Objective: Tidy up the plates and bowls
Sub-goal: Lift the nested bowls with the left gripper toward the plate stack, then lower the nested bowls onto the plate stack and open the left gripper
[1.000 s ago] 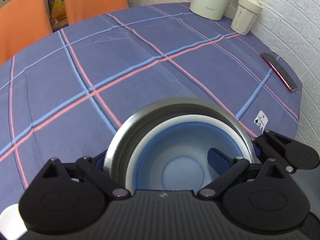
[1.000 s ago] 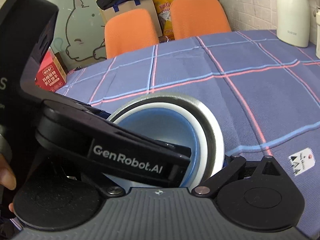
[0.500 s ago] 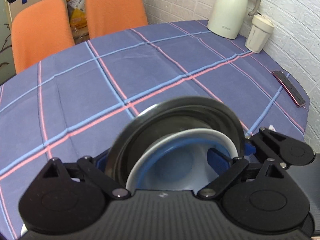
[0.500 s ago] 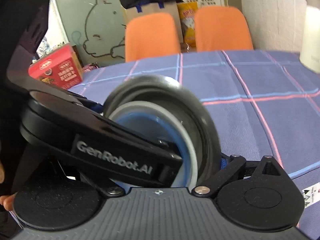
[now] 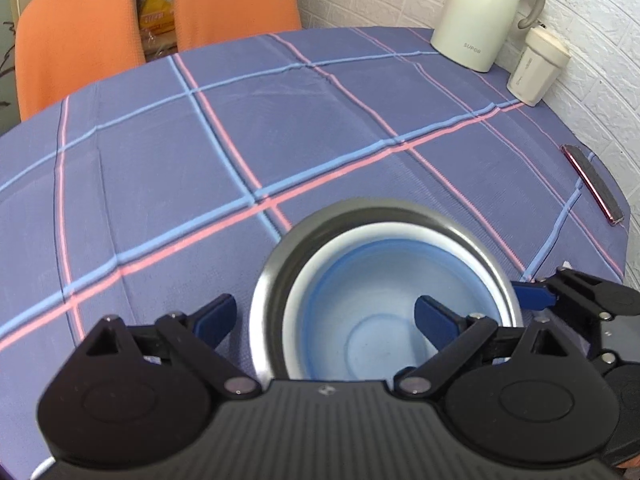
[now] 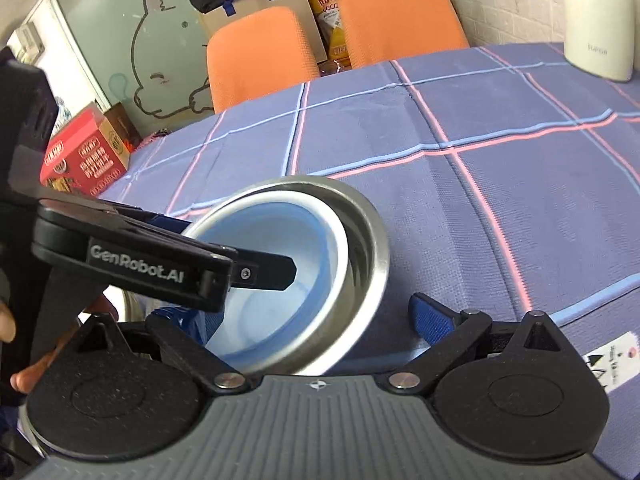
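Note:
A steel bowl [image 5: 272, 280] with a blue bowl [image 5: 384, 304] nested inside it sits on the checked tablecloth [image 5: 280, 120], close in front of both grippers. My left gripper [image 5: 324, 304] is open. One of its fingers is inside the blue bowl and the other stands outside the steel wall, with a gap between. From the right wrist, the steel bowl [image 6: 372, 248] and the blue bowl [image 6: 280, 280] lie between the fingers of my open right gripper [image 6: 296, 308]. Its right finger is apart from the wall. The left gripper's body [image 6: 140, 264] hides its left finger.
A cream kettle [image 5: 480, 12] and a lidded cup [image 5: 536, 68] stand at the far right by the brick wall. A flat red-edged device [image 5: 592, 184] lies near the right table edge. Two orange chairs [image 5: 236, 0] are behind the table. A red box [image 6: 84, 156] is at the left.
Half a second ago the nested bowls were raised and tipped up between the grippers. Now they are back down and level, and the left gripper's outer finger stands clear of the steel wall.

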`<state>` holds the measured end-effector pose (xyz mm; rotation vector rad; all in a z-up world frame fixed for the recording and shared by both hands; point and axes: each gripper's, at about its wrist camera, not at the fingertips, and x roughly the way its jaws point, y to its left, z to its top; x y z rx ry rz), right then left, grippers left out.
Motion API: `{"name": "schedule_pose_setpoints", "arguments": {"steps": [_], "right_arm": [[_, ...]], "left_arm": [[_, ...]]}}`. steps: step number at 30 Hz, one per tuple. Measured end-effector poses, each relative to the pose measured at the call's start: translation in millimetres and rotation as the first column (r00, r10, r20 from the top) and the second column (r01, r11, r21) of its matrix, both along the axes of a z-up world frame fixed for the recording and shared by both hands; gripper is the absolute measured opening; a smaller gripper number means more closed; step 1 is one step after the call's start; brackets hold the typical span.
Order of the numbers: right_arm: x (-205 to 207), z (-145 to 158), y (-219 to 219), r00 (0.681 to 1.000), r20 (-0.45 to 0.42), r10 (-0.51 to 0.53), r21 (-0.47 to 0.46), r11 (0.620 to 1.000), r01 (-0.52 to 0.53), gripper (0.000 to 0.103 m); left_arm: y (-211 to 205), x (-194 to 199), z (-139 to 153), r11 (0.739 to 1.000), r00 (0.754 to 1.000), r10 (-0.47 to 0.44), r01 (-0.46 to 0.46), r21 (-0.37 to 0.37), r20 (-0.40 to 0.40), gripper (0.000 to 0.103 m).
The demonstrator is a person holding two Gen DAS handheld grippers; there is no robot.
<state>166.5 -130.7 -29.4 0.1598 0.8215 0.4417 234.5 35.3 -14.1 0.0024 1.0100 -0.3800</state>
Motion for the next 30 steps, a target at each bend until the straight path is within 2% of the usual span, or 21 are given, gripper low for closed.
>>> {"name": "schedule_pose_setpoints", "arguments": {"steps": [2,4,6,8,9,11,15,21,26,30], "right_arm": [[-2.5,-2.4,4.2,0.999,0.027,0.022,-0.024,0.999,-0.021,0.087],[-1.1,-5.7,5.3,0.997,0.064,0.053,-0.016,0.999,-0.052,0.085],[-0.1,-11.2,2.2,0.99,0.106,0.088,0.026,0.996,-0.091,0.081],[1.6,-13.2,2.7,0.987,0.131,0.09,0.017,0.996,-0.093,0.078],[3.0,-11.5,4.1,0.988,0.129,0.09,0.014,0.996,-0.093,0.072],[4.8,-7.0,7.0,0.99,0.113,0.087,0.016,0.996,-0.089,0.068],[0.9,8.6,8.6,0.991,0.12,0.052,-0.007,0.999,-0.051,0.069],[-9.0,40.7,19.7,0.984,0.166,0.058,-0.017,0.998,-0.056,0.071],[-31.5,50.0,56.1,0.968,0.193,0.163,-0.003,0.986,-0.165,0.072],[-49.8,42.6,94.4,0.946,0.171,0.274,0.024,0.959,-0.282,0.072]], "left_arm": [[0.2,0.2,-5.1,1.0,1.0,0.007,-0.007,-0.005,-0.011,0.094],[-1.5,-3.0,-5.0,1.0,1.0,0.007,-0.007,0.01,0.013,0.088],[-3.2,-4.8,-4.2,0.999,0.999,0.01,-0.012,0.032,0.034,0.072],[-4.2,-4.4,-2.6,0.999,0.999,0.002,-0.004,0.035,0.042,0.06],[-4.4,-3.6,-2.3,0.999,0.999,0.005,-0.007,0.038,0.04,0.059],[-4.6,-1.1,-1.2,0.999,0.999,0.025,-0.026,0.036,0.03,0.059],[-4.1,3.7,11.6,0.999,0.999,0.048,-0.048,-0.009,0.018,0.059],[9.6,-17.1,47.3,0.998,0.994,0.061,-0.059,-0.022,0.092,0.06],[52.0,-60.0,62.3,0.988,0.981,0.153,-0.155,0.009,0.119,0.06],[92.4,-99.7,55.8,0.962,0.958,0.268,-0.272,0.03,0.103,0.06]]}}
